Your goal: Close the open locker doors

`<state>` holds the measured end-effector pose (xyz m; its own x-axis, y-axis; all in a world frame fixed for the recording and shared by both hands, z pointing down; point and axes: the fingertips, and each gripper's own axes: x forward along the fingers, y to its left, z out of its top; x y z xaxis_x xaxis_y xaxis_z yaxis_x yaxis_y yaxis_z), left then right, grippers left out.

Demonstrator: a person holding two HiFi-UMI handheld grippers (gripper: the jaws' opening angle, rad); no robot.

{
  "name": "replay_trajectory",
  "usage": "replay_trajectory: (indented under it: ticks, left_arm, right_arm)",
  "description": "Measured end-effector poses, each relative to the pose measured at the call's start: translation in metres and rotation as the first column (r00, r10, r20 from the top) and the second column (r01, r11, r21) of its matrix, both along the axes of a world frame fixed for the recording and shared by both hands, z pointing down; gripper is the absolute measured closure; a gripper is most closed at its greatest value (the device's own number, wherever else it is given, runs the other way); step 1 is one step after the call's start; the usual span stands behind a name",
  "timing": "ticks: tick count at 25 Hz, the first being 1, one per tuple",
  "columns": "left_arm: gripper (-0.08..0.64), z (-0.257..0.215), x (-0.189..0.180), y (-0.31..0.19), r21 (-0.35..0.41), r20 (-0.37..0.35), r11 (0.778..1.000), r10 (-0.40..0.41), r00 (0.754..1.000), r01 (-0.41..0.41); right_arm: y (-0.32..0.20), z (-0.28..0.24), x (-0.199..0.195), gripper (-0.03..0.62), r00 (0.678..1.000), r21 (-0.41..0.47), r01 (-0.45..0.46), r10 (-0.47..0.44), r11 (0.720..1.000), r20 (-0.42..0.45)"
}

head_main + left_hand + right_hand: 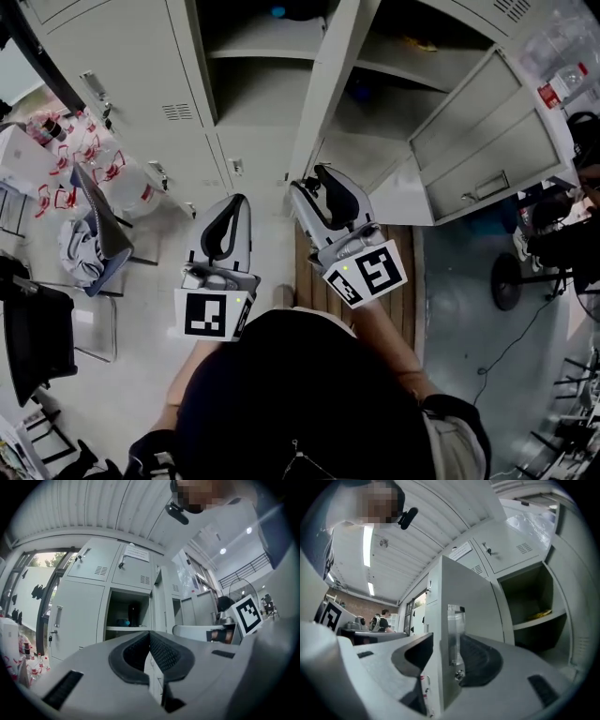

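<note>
- Two locker doors stand open: the middle door [328, 84] is edge-on at 12 o'clock from the right gripper [321, 178], and a wider door [483, 141] swings out at 2 o'clock.
- Between the right gripper's parted jaws sits the middle door's free edge with its metal handle [455, 634]; the left pad stands clear of it.
- At the middle door's 9 o'clock, an open compartment [253, 84] gapes.
- At 9 o'clock of the right gripper, the left gripper [234, 206] has its jaws together and empty.

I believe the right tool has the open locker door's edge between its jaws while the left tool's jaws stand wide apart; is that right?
No: the left tool has its jaws closed together on nothing, as the left gripper view shows. The right tool does have the edge of the open locker door between its jaws.
</note>
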<state>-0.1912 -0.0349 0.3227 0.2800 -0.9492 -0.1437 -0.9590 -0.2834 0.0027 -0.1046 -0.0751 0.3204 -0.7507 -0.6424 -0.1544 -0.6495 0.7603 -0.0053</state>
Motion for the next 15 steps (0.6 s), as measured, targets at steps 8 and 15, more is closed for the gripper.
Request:
replay_trajectory:
  ticks: [8, 15]
  left_arm:
    - [0.557, 0.003, 0.005, -0.021, -0.005, -0.006, 0.998, -0.061, 0.998, 0.061]
    - [0.557, 0.012, 0.004, -0.029, -0.044, -0.001, 0.991, -0.126, 0.992, 0.126]
  right_arm:
    - [-0.012, 0.009, -0.011, 0.430, 0.993, -0.005, 0.111, -0.111, 0.994, -0.033]
    - [-0.014, 0.009, -0.022, 0.467, 0.980, 0.015, 0.196, -0.196, 0.980, -0.038]
